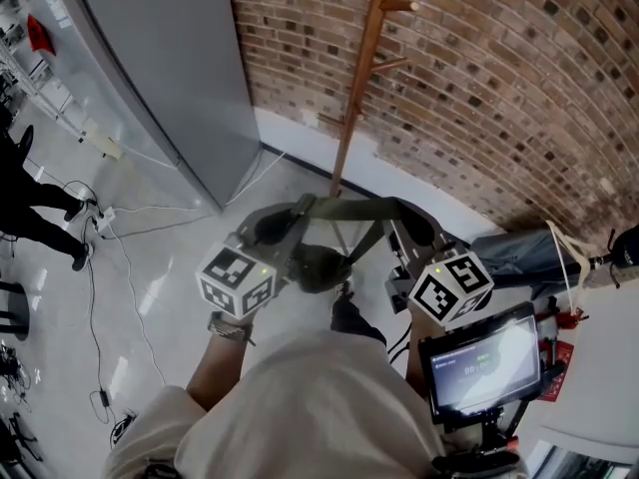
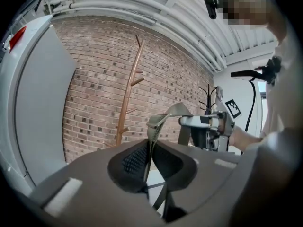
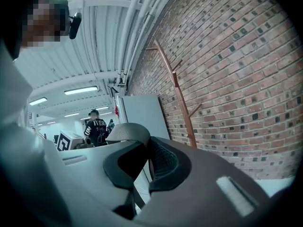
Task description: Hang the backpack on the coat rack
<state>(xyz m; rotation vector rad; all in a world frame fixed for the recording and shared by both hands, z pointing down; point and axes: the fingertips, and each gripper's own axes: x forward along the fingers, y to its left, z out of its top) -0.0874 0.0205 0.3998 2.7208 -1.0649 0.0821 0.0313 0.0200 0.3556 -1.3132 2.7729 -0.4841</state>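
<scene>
A pale glossy floor (image 1: 170, 297) runs up to a red brick wall (image 1: 499, 88), and a tall grey cabinet (image 1: 160, 68) stands at 11 o'clock in the head view. Nearest, at 4 o'clock, a small lit screen (image 1: 484, 362) sits close by the person's body. Just ahead, the left gripper (image 1: 272, 226) at 9 o'clock and the right gripper (image 1: 417, 226) at 3 o'clock are held roughly level and apart. An olive strap (image 1: 349, 208) spans the gap between them. The backpack (image 1: 318, 265) hangs from that strap at the centre, between the two grippers. In the left gripper view the dark ribbed fingers (image 2: 135, 162) are clenched on a thin edge of the strap, which rises out of them in a loop toward 12 o'clock. In the right gripper view the fingers (image 3: 163, 162) are likewise clamped on the strap, and its padded part curves over them at 11 o'clock. Beyond the backpack, at 12 o'clock in the head view, the wooden coat rack (image 1: 357, 78) stands upright by the wall, well apart from the strap, so the backpack is not yet on it. Loose cables (image 1: 100, 257) lie on the floor at 9 o'clock. A person in black (image 3: 96, 126) stands far off in the right gripper view.
</scene>
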